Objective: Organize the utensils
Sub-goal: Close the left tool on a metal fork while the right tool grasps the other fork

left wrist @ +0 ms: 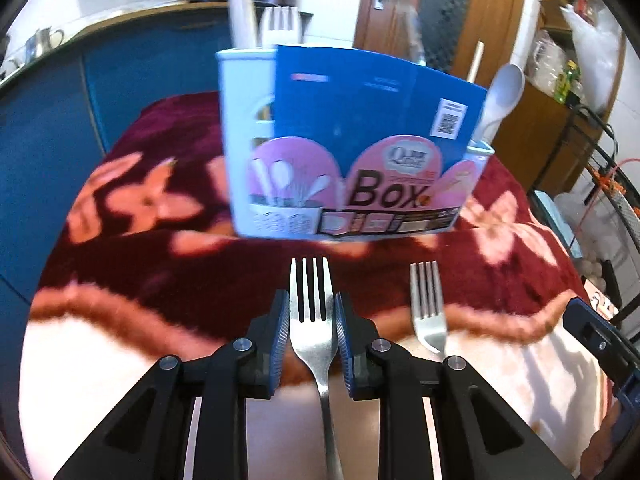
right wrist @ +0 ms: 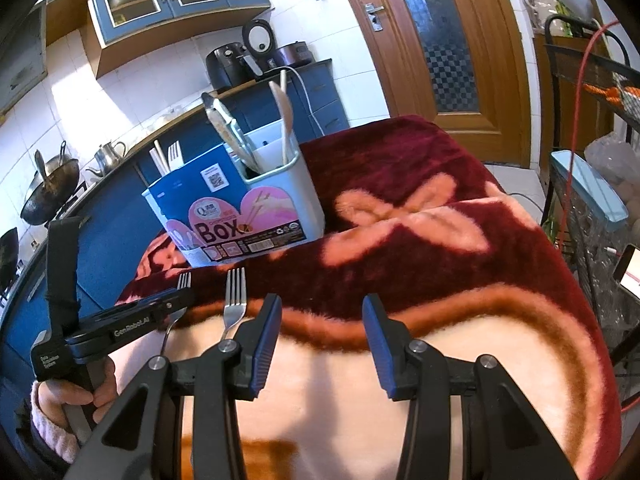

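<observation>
Your left gripper (left wrist: pixel 312 338) is clamped on a fork (left wrist: pixel 311 320): both blue pads (left wrist: pixel 280 336) press the sides of its head where the tines meet the neck. The tines point toward the box (left wrist: pixel 352 184), and the handle runs back between the arms toward the camera. In the right wrist view the same gripper (right wrist: pixel 176 300) sits left of and nearer than the box, your left hand (right wrist: pixel 80 392) wrapped round its grip, with the fork tips (right wrist: pixel 184 280) sticking out past it.

A second fork (left wrist: pixel 429 308) lies on the blanket (left wrist: pixel 160 280) nearer than the box, just right of the held one, tines also toward the box. The right wrist view shows it (right wrist: pixel 234 300) between the two grippers.

Your right gripper (right wrist: pixel 322 344) has its jaws partway apart with nothing between them, only blanket beneath. It sits nearer than the box and to its right.

The box stands upright on the blanket, with a blue card sleeve and the word "Box" on its front. A white fork (right wrist: pixel 174 154) and pale sticks stand in its left compartment. Tongs (right wrist: pixel 224 128) and a wooden spoon (right wrist: pixel 284 112) lean out of its right compartment, and the left wrist view shows a white spoon (left wrist: pixel 502 92) at that right end.
</observation>
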Tool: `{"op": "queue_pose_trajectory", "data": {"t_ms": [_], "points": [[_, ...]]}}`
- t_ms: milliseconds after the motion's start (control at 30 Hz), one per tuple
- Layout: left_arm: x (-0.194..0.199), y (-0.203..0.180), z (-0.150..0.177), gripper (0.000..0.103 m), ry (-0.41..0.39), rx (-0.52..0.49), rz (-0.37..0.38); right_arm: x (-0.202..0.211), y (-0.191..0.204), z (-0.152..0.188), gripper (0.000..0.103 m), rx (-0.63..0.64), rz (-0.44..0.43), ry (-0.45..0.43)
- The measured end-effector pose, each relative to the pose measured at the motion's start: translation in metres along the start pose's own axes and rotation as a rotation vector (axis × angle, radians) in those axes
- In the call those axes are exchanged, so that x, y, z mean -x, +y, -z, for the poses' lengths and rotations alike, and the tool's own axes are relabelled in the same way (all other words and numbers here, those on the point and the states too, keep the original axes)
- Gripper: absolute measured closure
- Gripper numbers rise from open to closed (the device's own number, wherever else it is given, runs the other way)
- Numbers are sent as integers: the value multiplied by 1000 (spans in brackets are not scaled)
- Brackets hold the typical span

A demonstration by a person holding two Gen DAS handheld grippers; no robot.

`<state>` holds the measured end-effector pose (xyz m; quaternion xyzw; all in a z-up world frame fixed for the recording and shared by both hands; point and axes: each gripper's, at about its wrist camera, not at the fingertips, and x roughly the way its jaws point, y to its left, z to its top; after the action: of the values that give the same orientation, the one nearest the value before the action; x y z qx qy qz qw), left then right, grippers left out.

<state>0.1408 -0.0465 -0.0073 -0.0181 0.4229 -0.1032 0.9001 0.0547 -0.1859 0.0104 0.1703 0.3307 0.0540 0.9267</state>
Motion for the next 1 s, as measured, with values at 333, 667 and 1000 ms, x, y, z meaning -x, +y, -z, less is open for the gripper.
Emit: {"op": "queue_pose_trajectory", "data": {"t_ms": [333, 667, 1000], "points": [[2, 16, 3, 79, 46, 28, 96, -10, 23, -6, 58, 66, -18, 40], [-13, 39, -10, 77, 135, 47, 249, -19, 39, -13, 58, 114, -14, 62], [-20, 50, -12, 84, 147, 61, 353, -29, 49, -15, 57, 127, -4, 83]]}}
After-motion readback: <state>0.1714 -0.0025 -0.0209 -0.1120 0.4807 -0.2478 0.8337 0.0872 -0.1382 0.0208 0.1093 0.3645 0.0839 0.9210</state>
